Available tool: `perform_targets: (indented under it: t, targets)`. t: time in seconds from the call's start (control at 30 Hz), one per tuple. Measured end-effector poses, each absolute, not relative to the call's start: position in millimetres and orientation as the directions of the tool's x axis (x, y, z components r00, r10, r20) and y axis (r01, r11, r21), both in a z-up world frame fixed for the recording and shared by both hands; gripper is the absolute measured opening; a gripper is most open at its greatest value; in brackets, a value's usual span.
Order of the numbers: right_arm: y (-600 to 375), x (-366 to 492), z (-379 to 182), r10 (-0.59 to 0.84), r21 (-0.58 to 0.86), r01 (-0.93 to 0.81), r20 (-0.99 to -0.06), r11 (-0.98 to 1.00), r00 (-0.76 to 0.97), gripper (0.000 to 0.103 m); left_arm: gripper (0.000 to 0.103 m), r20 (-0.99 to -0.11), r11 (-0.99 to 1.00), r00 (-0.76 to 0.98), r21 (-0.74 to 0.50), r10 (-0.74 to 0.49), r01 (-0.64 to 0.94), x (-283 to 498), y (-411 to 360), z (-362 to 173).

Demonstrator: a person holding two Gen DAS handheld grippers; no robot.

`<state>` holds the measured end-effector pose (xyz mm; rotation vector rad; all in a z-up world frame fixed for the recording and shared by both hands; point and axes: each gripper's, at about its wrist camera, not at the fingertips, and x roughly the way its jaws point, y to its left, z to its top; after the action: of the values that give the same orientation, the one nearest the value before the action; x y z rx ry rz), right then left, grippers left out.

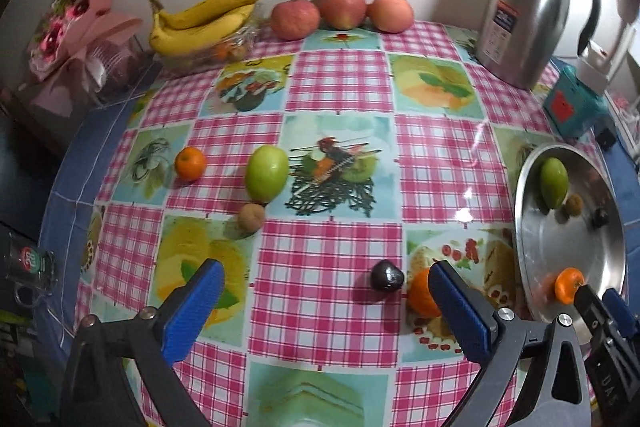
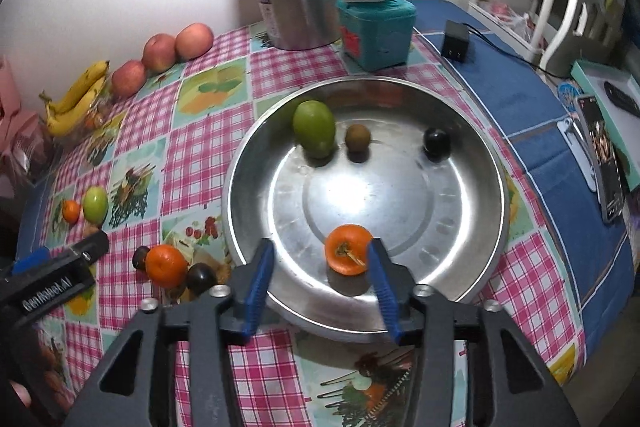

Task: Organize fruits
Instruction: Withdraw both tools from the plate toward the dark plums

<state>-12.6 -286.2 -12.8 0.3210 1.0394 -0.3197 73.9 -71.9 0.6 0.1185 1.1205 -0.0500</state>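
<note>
A steel basin point(image 2: 472, 155) holds a green fruit point(image 2: 314, 129), a small brown fruit point(image 2: 357, 137), a dark fruit point(image 2: 436, 143) and an orange tangerine point(image 2: 347, 249). My right gripper point(image 2: 320, 255) is open over the basin's near side; the tangerine lies against its right finger. My left gripper point(image 1: 326, 277) is open above the tablecloth. A dark fruit point(image 1: 386, 277) and a tangerine point(image 1: 422, 297) lie by its right finger. Farther off lie a green fruit point(image 1: 267, 173), a tangerine point(image 1: 190, 163) and a brown fruit point(image 1: 251, 216).
Bananas point(image 1: 204, 17) and three apples point(image 1: 342, 7) sit at the table's back edge. A steel jug point(image 1: 532, 3) and a teal box point(image 2: 376, 27) stand behind the basin. A phone point(image 2: 604, 151) lies at the right. A pink bouquet point(image 1: 76, 27) is far left.
</note>
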Motion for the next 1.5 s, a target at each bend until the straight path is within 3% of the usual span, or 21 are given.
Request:
perform_targets:
  t: [0.27, 0.33, 0.47, 0.53, 1.1, 1.5]
  targets:
    - [-276, -10, -12, -0.095, 0.097, 0.365, -0.876, 0.926, 0.474, 0.058, 0.103, -0.902, 0.995, 0.432, 0.059, 0.02, 0.077, 76, -59, 1]
    - [-275, -10, -12, -0.081, 0.11, 0.359, -0.875, 0.927, 0.478, 0.073, 0.103, -0.902, 0.995, 0.432, 0.059, 0.02, 0.077, 77, -58, 1]
    - [-276, -12, -10, -0.073, 0.13, 0.354, -0.859, 0.926, 0.506, 0.079, 0.103, -0.898, 0.995, 0.44, 0.061, 0.018, 0.084, 77, -58, 1]
    - [-276, -12, -10, -0.077, 0.13, 0.358, -0.856, 0.925, 0.511, 0.088, 0.103, -0.893, 0.994, 0.45, 0.062, 0.016, 0.087, 77, -57, 2]
    - [-266, -10, -13, -0.048, 0.157, 0.328, -0.841, 0.932, 0.538, 0.088, 0.103, -0.875, 0.999, 0.483, -0.006, -0.027, 0.045, 79, -42, 4]
    - [-232, -1, -12, 0.053, 0.199, 0.214, -0.838, 0.956, 0.543, 0.088, 0.103, -0.879, 1.0, 0.477, -0.031, -0.027, -0.001, 82, -20, 3]
